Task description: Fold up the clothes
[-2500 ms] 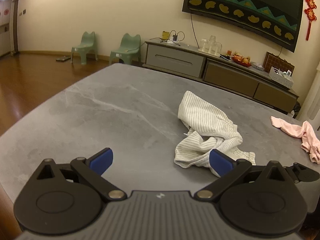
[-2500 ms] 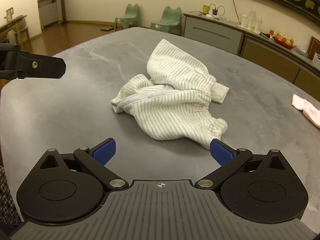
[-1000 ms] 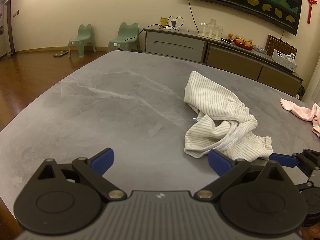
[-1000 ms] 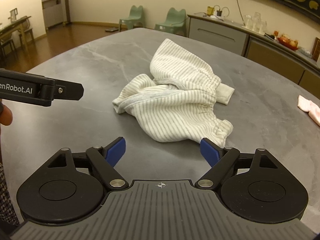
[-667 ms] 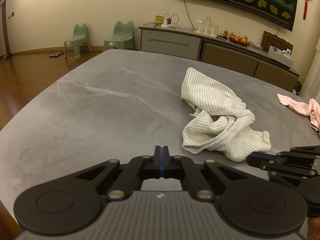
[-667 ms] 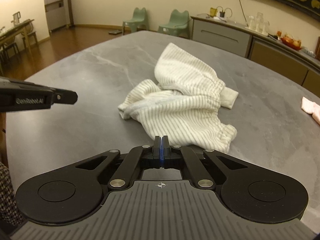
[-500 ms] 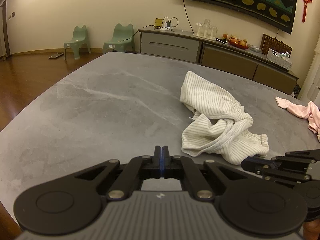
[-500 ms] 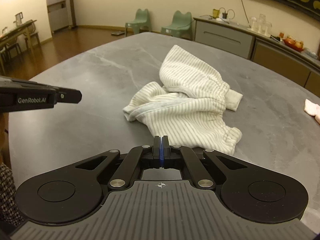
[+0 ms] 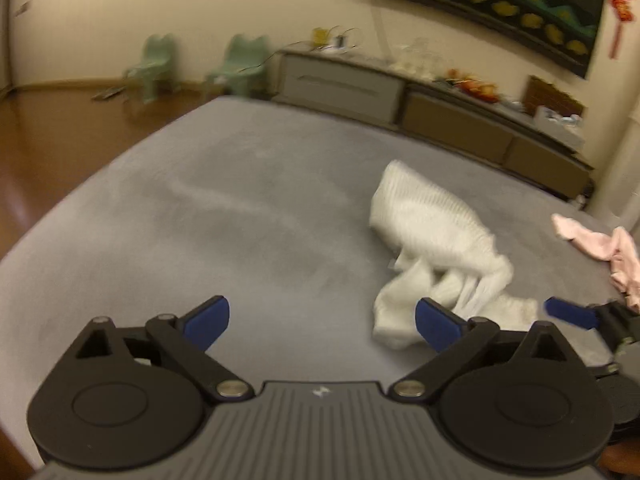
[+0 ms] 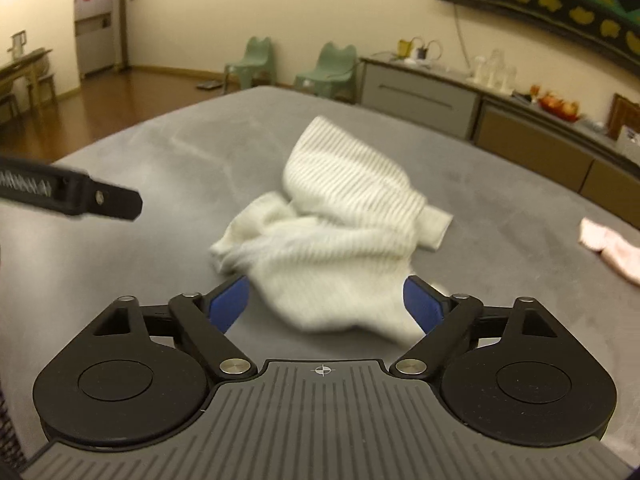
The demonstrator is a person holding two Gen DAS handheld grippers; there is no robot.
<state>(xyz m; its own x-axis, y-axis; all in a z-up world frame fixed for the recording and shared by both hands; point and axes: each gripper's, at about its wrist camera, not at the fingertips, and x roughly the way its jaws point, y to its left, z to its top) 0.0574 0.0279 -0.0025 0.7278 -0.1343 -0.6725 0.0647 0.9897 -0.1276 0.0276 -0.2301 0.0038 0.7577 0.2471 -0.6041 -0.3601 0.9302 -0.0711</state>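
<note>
A crumpled white striped garment (image 9: 432, 232) (image 10: 344, 208) lies on the grey stone table (image 9: 200, 220) (image 10: 132, 264). My left gripper (image 9: 323, 322) hovers to the garment's left; its jaws are opening over bare table, and the cloth's near corner shows just beyond the right fingertip (image 9: 438, 328). My right gripper (image 10: 325, 304) faces the garment's near edge; its jaws are opening too, and cloth shows between the blue pads (image 10: 228, 304), which do not press on it. One finger of each gripper shows in the other's view.
A pink garment (image 9: 600, 244) (image 10: 612, 248) lies at the table's far right. Beyond the table stand a low sideboard (image 9: 400, 96) and two green chairs (image 10: 256, 60). The table's rounded edge curves down on the left over wooden floor (image 9: 40, 140).
Both grippers, open a second ago and shut half a second ago, now stand wide open. The left gripper has shifted and its view is blurred. The garment has not moved.
</note>
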